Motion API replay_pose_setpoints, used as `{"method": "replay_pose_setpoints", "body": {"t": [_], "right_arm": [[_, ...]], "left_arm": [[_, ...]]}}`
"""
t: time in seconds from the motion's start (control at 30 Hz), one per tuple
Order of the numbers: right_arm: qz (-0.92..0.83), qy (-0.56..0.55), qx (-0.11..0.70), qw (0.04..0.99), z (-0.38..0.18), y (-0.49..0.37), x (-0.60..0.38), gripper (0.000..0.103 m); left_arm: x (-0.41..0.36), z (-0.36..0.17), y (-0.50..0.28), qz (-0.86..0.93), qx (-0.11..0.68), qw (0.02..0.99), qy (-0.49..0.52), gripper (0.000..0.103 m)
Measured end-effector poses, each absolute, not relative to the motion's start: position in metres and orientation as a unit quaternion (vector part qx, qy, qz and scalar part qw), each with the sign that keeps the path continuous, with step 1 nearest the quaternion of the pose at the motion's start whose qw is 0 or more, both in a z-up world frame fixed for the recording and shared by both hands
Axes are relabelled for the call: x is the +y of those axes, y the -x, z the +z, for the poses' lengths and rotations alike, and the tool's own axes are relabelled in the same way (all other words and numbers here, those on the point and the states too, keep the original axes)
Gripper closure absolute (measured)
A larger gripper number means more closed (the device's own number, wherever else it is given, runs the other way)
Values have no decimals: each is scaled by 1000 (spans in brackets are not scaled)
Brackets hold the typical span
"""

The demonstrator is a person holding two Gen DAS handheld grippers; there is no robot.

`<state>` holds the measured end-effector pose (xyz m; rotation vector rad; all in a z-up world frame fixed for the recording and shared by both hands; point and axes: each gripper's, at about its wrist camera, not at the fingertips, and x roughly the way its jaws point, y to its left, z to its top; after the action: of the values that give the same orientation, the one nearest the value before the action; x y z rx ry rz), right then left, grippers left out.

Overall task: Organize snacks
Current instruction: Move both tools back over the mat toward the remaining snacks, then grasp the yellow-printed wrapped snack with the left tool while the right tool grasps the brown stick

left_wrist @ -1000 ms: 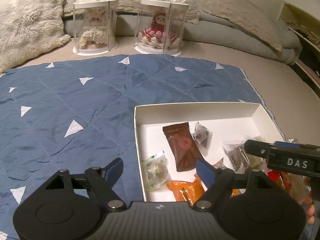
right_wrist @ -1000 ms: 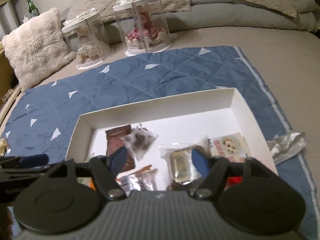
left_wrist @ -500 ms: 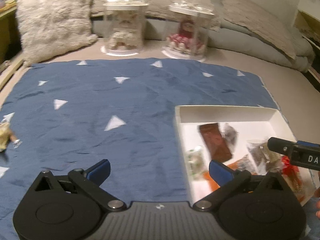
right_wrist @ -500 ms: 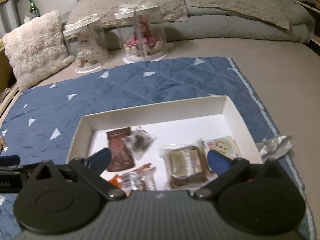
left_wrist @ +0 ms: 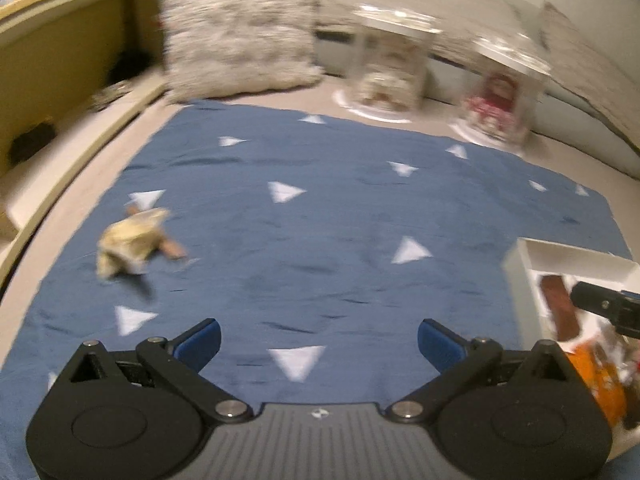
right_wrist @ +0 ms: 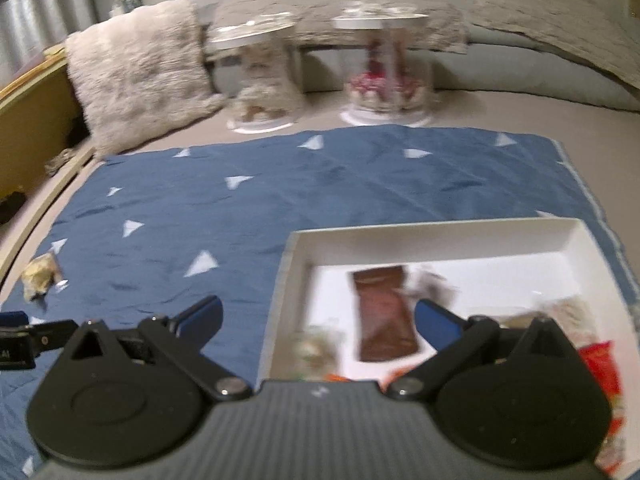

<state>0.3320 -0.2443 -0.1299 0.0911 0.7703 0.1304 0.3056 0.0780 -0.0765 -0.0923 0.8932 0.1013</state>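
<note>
Left gripper (left_wrist: 318, 336): spread wide, nothing between the blue fingertips (left_wrist: 200, 338), hanging over bare blue quilt (left_wrist: 340, 216). Ahead and to its left, well apart from the tips: one loose snack, a crumpled yellowish wrapper (left_wrist: 130, 240), lying on the quilt outside the box. Off to its right: white box (left_wrist: 516, 276), only a corner showing in this view, with a brown bar (left_wrist: 558, 304) inside.

Right gripper (right_wrist: 318, 314): likewise spread and empty, poised at the near left edge of the box, straddling its wall. Directly ahead between the tips: brown bar; further right, a red packet (right_wrist: 602, 364) and other wrapped pieces too blurred to name.

Probable step: going for the stray wrapper with the left gripper.

Risks from here: crinkly, loose film likely to slide or flatten instead of seating between the pads; a low approach apt to pinch the quilt along with it and drag the cloth. Heavy blur in both views suggests fast motion, so overshoot possible. Right gripper close to the box wall, could nudge it.
</note>
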Motion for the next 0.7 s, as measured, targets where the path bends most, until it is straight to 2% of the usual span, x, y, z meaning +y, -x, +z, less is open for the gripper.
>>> {"method": "replay_pose_setpoints", "body": {"t": [0.7], "right_arm": [[227, -3, 357, 906, -178, -372, -44, 0]], "left_arm": [[247, -105, -309, 151, 409, 891, 130, 0]]}}
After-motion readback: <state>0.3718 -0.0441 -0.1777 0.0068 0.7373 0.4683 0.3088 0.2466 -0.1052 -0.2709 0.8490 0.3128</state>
